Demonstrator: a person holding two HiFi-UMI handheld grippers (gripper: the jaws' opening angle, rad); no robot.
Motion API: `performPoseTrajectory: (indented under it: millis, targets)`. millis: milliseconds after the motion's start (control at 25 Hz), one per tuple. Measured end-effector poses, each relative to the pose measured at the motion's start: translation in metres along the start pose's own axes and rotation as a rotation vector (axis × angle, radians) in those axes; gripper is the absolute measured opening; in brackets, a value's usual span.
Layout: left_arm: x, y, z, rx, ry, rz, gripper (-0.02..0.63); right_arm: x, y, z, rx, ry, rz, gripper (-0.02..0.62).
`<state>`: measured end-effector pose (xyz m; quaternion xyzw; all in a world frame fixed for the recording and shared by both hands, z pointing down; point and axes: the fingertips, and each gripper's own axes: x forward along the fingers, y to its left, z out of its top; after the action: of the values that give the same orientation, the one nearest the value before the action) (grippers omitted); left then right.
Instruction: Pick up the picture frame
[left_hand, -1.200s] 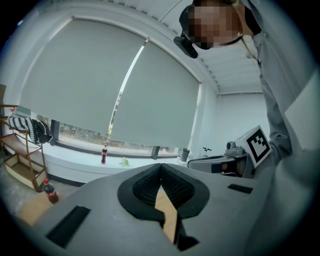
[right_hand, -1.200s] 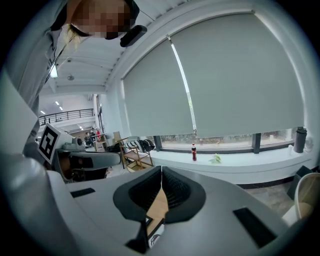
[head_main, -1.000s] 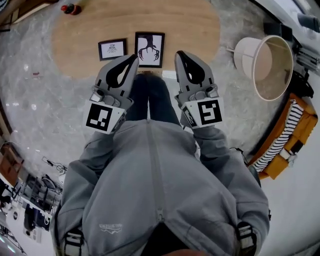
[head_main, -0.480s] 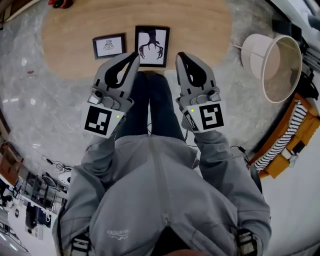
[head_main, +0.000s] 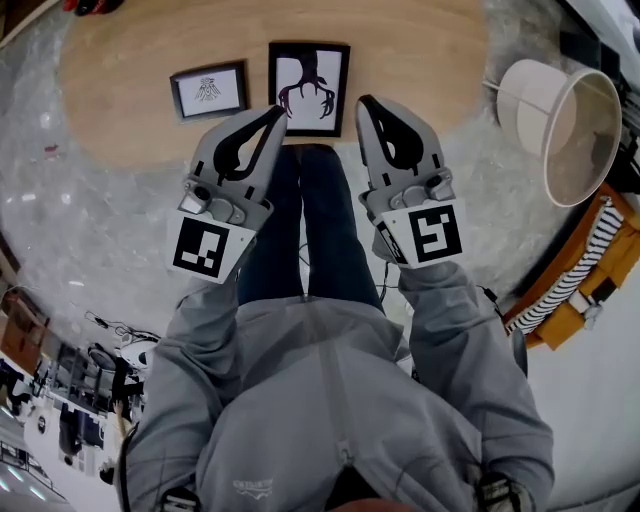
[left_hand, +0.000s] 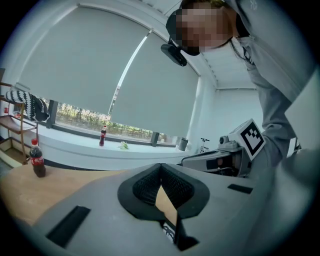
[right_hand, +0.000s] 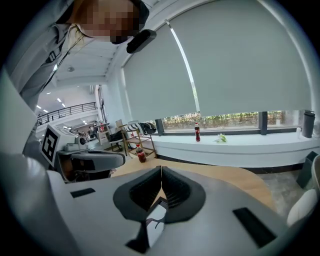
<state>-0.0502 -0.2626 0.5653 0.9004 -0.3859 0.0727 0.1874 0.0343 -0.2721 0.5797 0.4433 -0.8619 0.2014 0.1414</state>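
Left gripper (head_main: 271, 117) and right gripper (head_main: 366, 106) both pinched shut, empty, and the picture frame (head_main: 309, 80) lies flat on the desk (head_main: 420, 50) dead ahead between them, long side pointing away.

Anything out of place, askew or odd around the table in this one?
Only minor: the smaller picture frame lies slightly crooked beside the larger picture frame on the table. The lampshade at right looks tipped, but this angle can't confirm it.
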Motion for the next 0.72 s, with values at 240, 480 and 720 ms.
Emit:
performPoseTrajectory:
  millis: [240,480,720]
  targets:
    - [0.014,0.017,-0.045,-0.007,0.025,0.002,0.018,0.021,-0.011,-0.042,-0.007,0.04,-0.009,0.032]
    - [0.026,0.031,-0.089,-0.024,0.069,0.007,0.018,0.034,-0.018,-0.075,-0.013,0.073,-0.013,0.032]
    - [0.03,0.04,-0.124,-0.007,0.12,0.009,0.018,0.05,-0.024,-0.098,0.002,0.085,-0.023,0.032]
